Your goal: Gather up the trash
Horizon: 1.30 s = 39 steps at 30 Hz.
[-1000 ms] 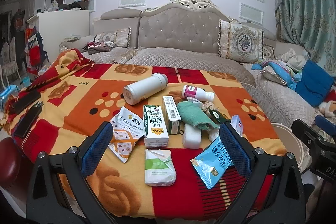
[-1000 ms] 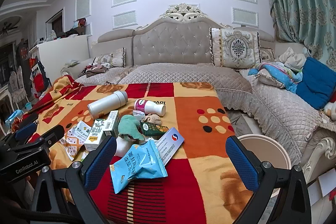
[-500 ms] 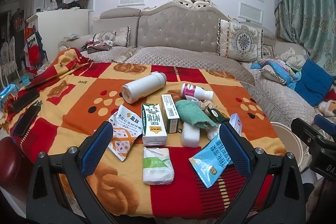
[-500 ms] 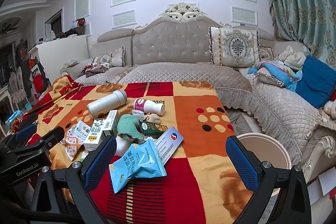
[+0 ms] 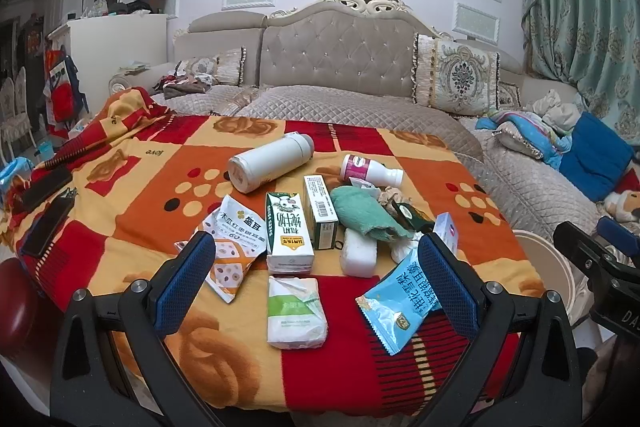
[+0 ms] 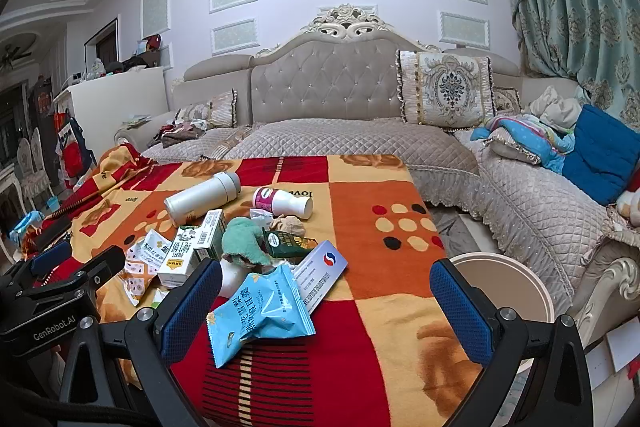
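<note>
Hovering over littered blanket [image 5: 132, 195], both grippers empty.
Left gripper [image 5: 316, 279] and right gripper [image 6: 326, 301] jaws gape wide; blue snack bag [image 6: 260, 311] lies between them.

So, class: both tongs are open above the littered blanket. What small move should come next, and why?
Probably lower the right tongs onto the blue snack bag. It lies nearest, almost between the open jaws, on top of the blanket, and the round bin stands just beside the table edge on that side.

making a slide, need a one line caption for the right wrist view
Open right gripper hovers over a blue snack bag among trash on a patterned blanket, bin alongside.
</note>
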Tool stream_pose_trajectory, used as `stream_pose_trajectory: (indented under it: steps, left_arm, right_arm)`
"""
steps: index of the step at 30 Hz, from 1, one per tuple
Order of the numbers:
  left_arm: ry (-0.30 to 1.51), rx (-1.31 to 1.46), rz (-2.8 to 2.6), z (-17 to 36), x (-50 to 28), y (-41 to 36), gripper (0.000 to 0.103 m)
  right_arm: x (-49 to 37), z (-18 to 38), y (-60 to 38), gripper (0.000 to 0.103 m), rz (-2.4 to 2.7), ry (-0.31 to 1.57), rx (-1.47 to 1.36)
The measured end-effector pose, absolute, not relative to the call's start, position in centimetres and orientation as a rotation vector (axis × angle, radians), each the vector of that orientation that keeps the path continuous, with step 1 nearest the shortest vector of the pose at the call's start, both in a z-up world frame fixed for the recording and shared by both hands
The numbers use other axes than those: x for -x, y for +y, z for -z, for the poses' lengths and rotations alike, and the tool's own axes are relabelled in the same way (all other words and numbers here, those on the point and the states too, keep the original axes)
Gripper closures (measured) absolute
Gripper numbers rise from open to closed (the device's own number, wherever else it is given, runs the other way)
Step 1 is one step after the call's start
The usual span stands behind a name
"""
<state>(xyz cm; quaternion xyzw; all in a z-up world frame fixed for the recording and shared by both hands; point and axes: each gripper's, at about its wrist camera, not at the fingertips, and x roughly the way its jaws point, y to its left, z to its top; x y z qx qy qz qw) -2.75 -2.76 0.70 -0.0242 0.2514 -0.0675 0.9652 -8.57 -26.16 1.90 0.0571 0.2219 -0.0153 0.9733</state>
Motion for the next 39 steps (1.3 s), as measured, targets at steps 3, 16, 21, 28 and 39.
stream_pose_trajectory:
  steps: [3,16,21,28,39]
  left_arm:
    - [0.509,0.049,0.136,-0.71,2.75,-2.75,0.002]
    - [0.51,0.048,0.136,-0.68,2.75,-2.77,0.002]
    - [0.51,0.048,0.136,-0.71,2.74,-2.73,0.002]
    - [0.51,0.047,0.136,-0.57,2.78,-2.77,0.002]
    - [0.512,0.045,0.136,-0.21,2.88,-2.91,0.002]
  right_arm:
    - [8.52,-1.83,-26.18,0.0,0.031,0.452,-0.117]
    - [8.42,-1.85,-26.24,0.0,0.029,0.461,-0.119]
    - [8.41,-1.82,-26.23,0.0,0.028,0.46,-0.117]
    - [8.34,-1.85,-26.24,0.0,0.026,0.467,-0.116]
    - [8.28,-1.9,-26.43,0.0,0.028,0.471,-0.116]
